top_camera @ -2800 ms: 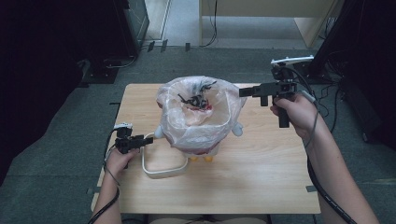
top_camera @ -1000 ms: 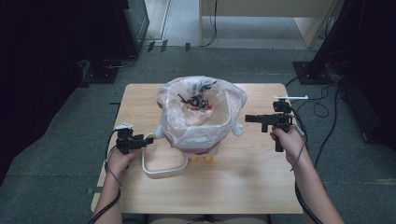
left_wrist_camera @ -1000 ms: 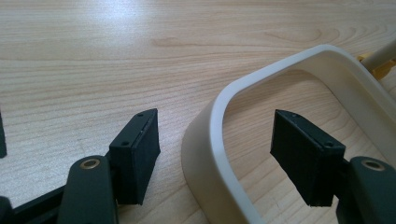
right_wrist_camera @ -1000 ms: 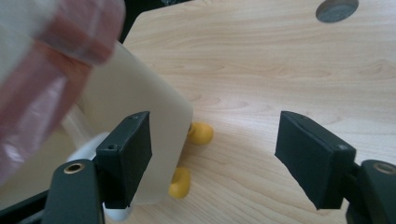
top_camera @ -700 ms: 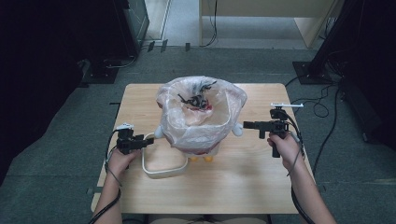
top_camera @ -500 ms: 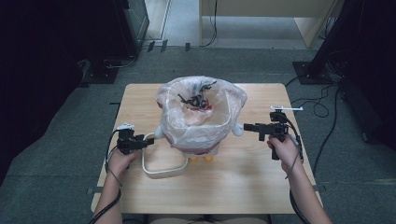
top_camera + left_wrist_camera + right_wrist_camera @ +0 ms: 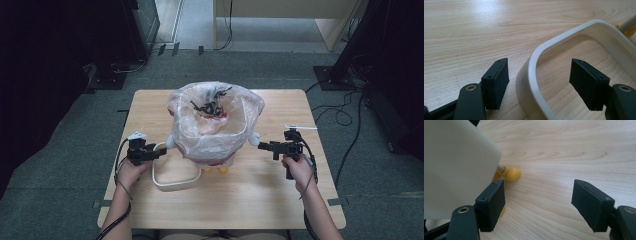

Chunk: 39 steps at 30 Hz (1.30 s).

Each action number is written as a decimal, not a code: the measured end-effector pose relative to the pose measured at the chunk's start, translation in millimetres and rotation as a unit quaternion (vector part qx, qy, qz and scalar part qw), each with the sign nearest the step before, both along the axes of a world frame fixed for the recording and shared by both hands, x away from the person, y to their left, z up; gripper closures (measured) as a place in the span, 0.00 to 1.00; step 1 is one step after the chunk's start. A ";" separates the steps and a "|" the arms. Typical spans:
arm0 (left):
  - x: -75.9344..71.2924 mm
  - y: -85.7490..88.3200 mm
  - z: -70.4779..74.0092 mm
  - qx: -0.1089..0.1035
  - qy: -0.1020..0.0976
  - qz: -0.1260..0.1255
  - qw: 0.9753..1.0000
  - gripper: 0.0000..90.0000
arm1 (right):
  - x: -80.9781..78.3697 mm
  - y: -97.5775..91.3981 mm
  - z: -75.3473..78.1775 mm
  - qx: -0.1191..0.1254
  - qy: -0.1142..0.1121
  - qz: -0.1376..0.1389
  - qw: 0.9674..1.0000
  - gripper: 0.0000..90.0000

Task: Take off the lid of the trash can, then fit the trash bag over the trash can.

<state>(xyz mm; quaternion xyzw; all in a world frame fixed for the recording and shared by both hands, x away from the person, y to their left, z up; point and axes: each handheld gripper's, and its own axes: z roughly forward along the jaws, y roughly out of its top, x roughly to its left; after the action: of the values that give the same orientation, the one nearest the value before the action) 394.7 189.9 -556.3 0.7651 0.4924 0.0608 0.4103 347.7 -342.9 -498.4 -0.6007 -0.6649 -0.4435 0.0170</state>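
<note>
The left claw (image 7: 539,85) stands released, its jaws parted on either side of the wall of a cream ring (image 7: 534,72): one pad lies outside the ring, the other inside it, and neither pad presses on the wall. In the high view this left claw (image 7: 159,153) sits at the ring's (image 7: 172,184) left corner, low over the worktop (image 7: 280,200), with the left hand (image 7: 131,170) behind it. The ring lies flat on the worktop, touching the front of the bin (image 7: 215,122).

The right claw (image 7: 537,202) is also released, nothing between its jaws; bare wood shows in the gap. Its left jaw is just beside the white side of the bin (image 7: 456,162), and a yellow foot (image 7: 512,174) of the bin rests on the wood just past that jaw. In the high view the right claw (image 7: 261,145) points at the bin's right side, near a white knob (image 7: 254,139) there, with the right hand (image 7: 297,167) holding it from behind.

The bin stands at the middle of the worktop, lined with a clear bag (image 7: 192,127) folded over its rim. Dark scraps (image 7: 210,105) lie inside it.
</note>
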 end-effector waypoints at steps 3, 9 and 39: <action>0.6 0.2 -0.1 -0.002 0.001 0.001 1.000 0.36 | -1.4 1.2 -5.0 -0.003 -0.002 -0.002 1.000 0.30; 0.0 1.0 -0.3 -0.008 0.003 0.005 1.000 0.36 | -1.6 -0.9 -9.9 -0.073 -0.026 -0.014 0.997 0.30; 1.1 -2.4 -2.3 0.005 -0.018 0.000 1.000 0.40 | -19.4 -2.3 -57.3 -0.163 -0.071 -0.054 0.983 0.27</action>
<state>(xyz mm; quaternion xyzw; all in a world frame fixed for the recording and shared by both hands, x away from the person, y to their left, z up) 395.8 187.5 -558.6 0.7657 0.4851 0.0767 0.4153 328.3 -345.2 -555.7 -0.5973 -0.6946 -0.3709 -0.1523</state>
